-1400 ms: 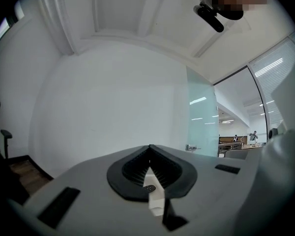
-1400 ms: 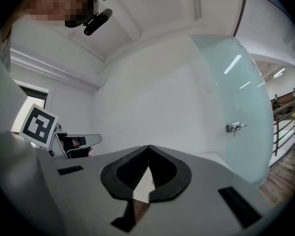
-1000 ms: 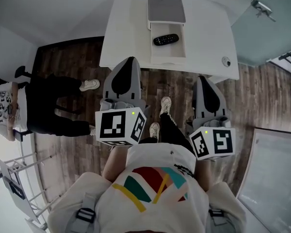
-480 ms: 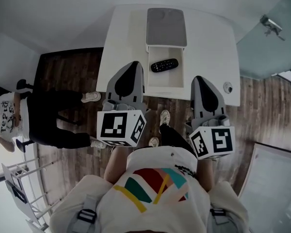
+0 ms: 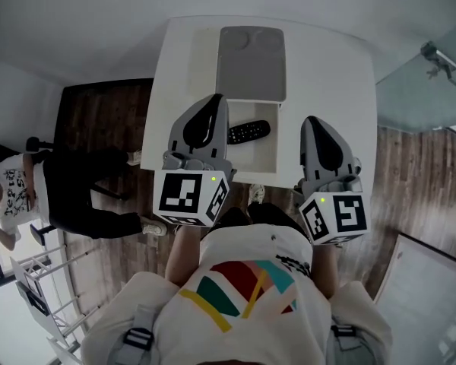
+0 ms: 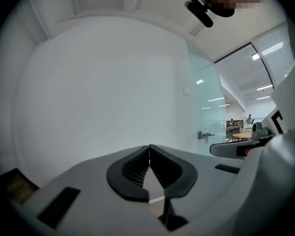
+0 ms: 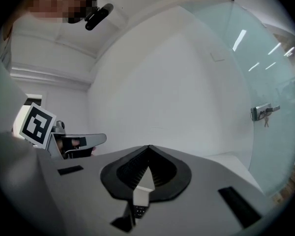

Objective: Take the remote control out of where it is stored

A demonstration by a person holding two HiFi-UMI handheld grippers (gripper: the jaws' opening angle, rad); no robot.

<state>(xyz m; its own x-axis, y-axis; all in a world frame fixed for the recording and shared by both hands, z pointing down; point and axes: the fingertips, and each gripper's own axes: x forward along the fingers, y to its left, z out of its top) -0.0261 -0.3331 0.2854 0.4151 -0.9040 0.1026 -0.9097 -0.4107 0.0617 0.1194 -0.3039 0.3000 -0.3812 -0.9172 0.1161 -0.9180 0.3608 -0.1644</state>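
In the head view a black remote control (image 5: 248,132) lies slanted in an open white drawer (image 5: 267,156), which is pulled out from a low grey-topped unit (image 5: 250,63) on a white table (image 5: 330,74). My left gripper (image 5: 211,102) is shut and empty, its tip over the drawer's left wall, just left of the remote. My right gripper (image 5: 313,122) is shut and empty too, over the table to the right of the drawer. The left gripper (image 6: 149,145) and the right gripper (image 7: 148,146) both face a white wall in their own views, level, with their jaws meeting at the tips.
A person in black trousers (image 5: 76,196) sits to the left on the wooden floor (image 5: 99,120). A glass partition with a door handle (image 5: 439,58) stands at the right. A white rack (image 5: 38,295) is at the lower left.
Both grippers have moved forward together, from over the floor to over the table's near edge. The table and open drawer now lie closer beneath me.
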